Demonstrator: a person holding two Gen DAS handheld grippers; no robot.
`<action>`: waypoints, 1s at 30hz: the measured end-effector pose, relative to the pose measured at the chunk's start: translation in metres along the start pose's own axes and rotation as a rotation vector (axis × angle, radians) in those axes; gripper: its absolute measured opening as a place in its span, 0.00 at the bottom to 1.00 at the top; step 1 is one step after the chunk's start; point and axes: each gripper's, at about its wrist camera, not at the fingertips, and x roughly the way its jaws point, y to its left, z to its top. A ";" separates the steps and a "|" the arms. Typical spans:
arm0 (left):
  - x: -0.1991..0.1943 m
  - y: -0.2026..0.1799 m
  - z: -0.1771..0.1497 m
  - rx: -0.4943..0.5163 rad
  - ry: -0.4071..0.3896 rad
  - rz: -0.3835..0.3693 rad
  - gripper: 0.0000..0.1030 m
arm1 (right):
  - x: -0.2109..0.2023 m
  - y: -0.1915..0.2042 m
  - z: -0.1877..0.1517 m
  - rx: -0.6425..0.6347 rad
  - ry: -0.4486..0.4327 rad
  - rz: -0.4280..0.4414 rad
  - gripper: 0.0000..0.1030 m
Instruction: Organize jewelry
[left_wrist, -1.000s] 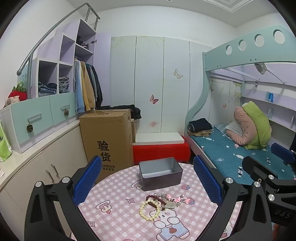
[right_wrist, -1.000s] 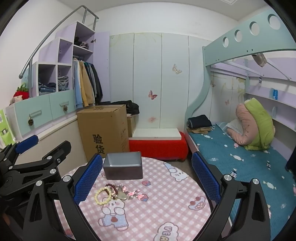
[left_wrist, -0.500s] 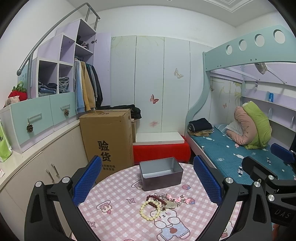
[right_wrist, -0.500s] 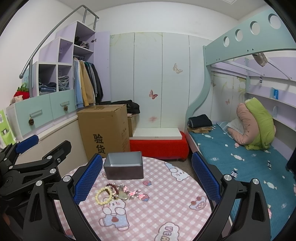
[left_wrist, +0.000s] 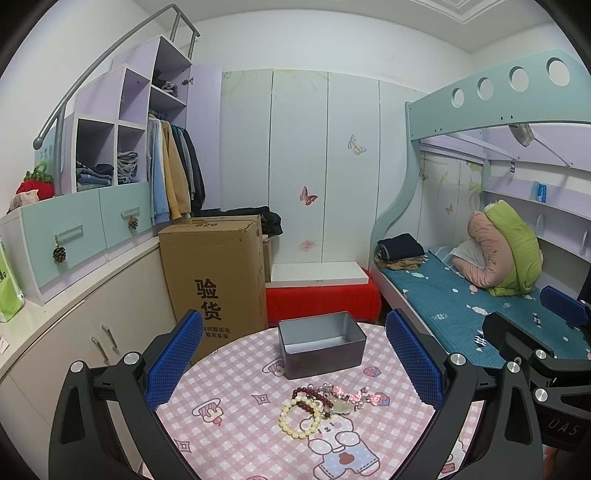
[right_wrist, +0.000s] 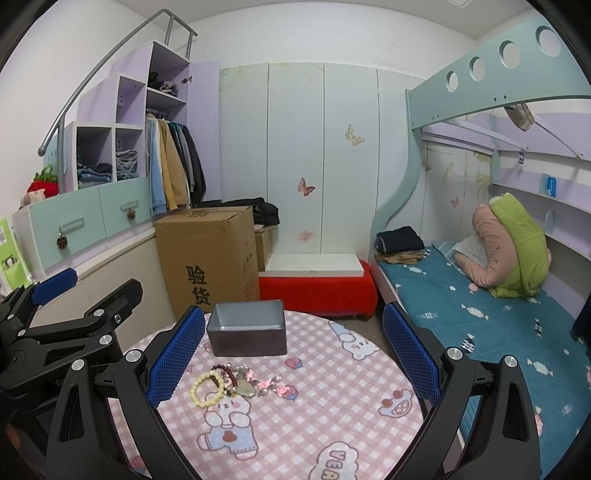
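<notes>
Nothing moved; jewelry pile (left_wrist: 325, 400) tangled, pieces indistinct beside tin (left_wrist: 321, 345).

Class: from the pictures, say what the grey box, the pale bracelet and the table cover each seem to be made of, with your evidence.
Grey box: likely thin metal; dull sheen, rolled rim.
Pale bracelet: cream beads, perhaps stone or plastic; smooth gloss.
Table cover: probably wipeable plastic or printed cloth; pink check, cartoon prints.

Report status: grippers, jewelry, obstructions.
Left gripper and right gripper open, empty. Jewelry pile on table, outside empty tin. Nothing blocking.
</notes>
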 end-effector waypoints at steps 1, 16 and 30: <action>0.000 0.000 0.000 -0.001 -0.001 0.000 0.93 | 0.000 0.000 0.000 0.000 0.000 0.000 0.91; 0.000 0.001 0.000 0.000 0.002 0.000 0.93 | 0.001 0.000 0.000 0.001 0.002 0.000 0.91; 0.017 0.006 -0.015 0.011 0.033 0.005 0.93 | 0.010 0.003 -0.008 0.003 0.015 0.005 0.91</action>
